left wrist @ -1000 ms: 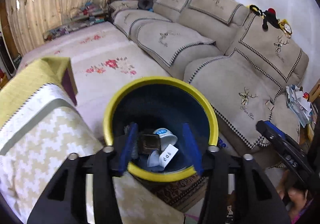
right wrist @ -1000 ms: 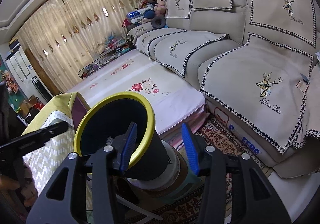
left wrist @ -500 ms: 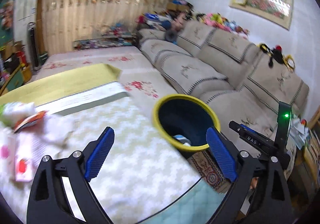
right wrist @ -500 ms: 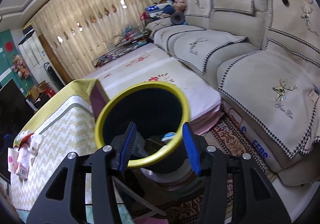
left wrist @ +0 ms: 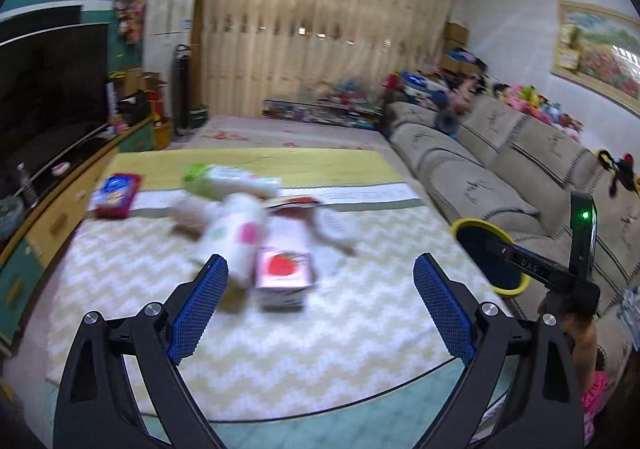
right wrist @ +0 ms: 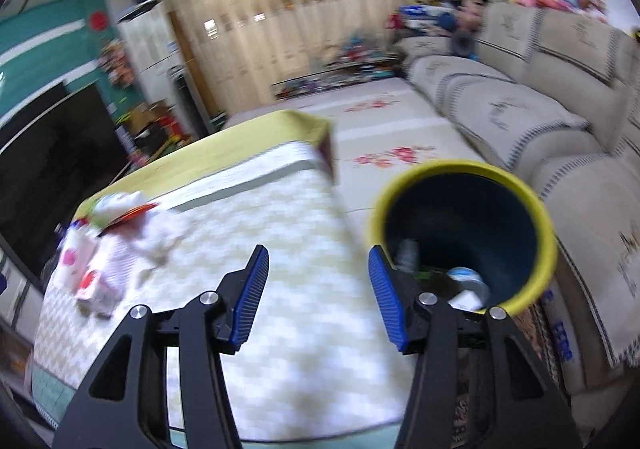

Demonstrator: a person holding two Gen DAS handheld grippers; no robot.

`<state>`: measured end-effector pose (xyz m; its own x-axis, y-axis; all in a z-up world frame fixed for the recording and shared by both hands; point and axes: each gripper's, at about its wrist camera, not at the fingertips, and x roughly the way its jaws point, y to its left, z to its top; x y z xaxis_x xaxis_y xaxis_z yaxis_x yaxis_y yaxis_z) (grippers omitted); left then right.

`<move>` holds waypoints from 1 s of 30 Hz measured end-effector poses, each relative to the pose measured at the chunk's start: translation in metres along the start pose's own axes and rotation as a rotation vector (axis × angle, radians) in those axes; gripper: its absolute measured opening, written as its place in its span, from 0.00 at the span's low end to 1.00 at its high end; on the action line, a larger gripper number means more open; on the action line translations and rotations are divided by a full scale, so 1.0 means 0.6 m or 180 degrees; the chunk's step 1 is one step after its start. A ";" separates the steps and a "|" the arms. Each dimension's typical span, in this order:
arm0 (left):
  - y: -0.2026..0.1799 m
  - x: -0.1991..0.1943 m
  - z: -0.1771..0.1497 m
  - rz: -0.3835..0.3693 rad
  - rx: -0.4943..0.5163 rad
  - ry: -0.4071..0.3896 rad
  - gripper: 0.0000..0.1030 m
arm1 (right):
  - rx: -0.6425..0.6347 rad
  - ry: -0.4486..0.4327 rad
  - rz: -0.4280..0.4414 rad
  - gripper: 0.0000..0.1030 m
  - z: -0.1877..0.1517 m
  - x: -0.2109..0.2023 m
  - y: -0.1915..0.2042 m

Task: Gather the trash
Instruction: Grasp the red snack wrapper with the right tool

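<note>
The left gripper (left wrist: 320,301) is now facing the desk (left wrist: 360,329) rather than the yellow-rimmed bin (left wrist: 486,261), its fingers standing released and wide, having just been opening with nothing between them. This suggests one drop is done and another pickup is beginning. The trash pile (left wrist: 248,221), including a strawberry-printed carton (left wrist: 284,273), is lying on the desk beyond the fingertips, slightly left of centre. The right gripper (right wrist: 318,293) is hanging half open and empty, with the bin just to its right, already holding discarded items.
</note>
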<state>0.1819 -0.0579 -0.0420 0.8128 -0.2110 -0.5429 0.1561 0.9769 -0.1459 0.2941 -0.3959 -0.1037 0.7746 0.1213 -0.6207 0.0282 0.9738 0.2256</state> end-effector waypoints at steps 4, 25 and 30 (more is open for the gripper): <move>0.048 -0.012 -0.010 0.0089 -0.0113 0.0009 0.90 | -0.0295 0.0106 0.0365 0.48 0.009 0.026 0.107; 0.121 -0.008 -0.036 0.0030 -0.0359 0.0064 0.90 | -0.1228 0.0434 0.0127 0.48 0.042 0.188 0.319; 0.118 0.001 -0.039 -0.0006 -0.0353 0.0088 0.90 | -0.1411 0.0527 0.0051 0.48 0.047 0.227 0.329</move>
<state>0.1803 0.0103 -0.0720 0.7966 -0.2152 -0.5649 0.0933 0.9671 -0.2368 0.4230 -0.1927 -0.1228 0.6606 0.1310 -0.7393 -0.2832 0.9554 -0.0838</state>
